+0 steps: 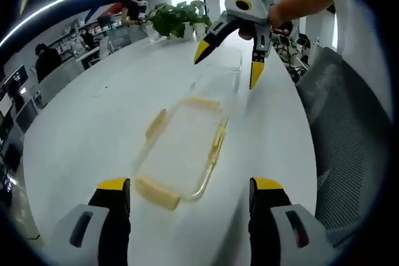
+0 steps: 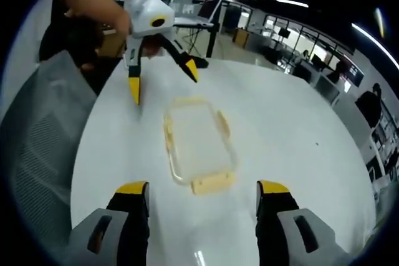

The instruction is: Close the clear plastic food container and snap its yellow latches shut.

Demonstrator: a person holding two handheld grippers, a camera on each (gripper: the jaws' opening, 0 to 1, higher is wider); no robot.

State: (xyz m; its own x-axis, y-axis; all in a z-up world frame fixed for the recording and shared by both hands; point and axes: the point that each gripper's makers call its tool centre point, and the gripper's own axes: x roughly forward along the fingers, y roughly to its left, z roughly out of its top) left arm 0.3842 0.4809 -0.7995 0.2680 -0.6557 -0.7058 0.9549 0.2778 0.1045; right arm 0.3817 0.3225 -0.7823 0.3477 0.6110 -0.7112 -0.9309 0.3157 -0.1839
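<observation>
The clear rectangular plastic food container lid with pale yellow latches (image 1: 181, 154) (image 2: 198, 144) lies flat on the long white table (image 1: 93, 123) (image 2: 293, 135), near its middle, with one latch at each short end and along the long sides. In the left gripper view a second clear plastic piece, the container base (image 1: 221, 70), sits just beyond the lid, though its outline is faint. The left gripper (image 1: 190, 191) (image 2: 163, 78) hangs above the table short of the lid, its yellow-tipped jaws spread wide with nothing between them. The right gripper (image 2: 202, 194) (image 1: 227, 66) hovers at the opposite end, held by a hand (image 1: 283, 14), its jaws likewise wide apart and holding nothing. A grey mesh chair back (image 1: 349, 129) (image 2: 37, 129) stands against the table's edge. Beyond lies an open office: a leafy green potted plant (image 1: 177, 18) at the table's far end, desks with monitors, seated people, and long ceiling light strips.
</observation>
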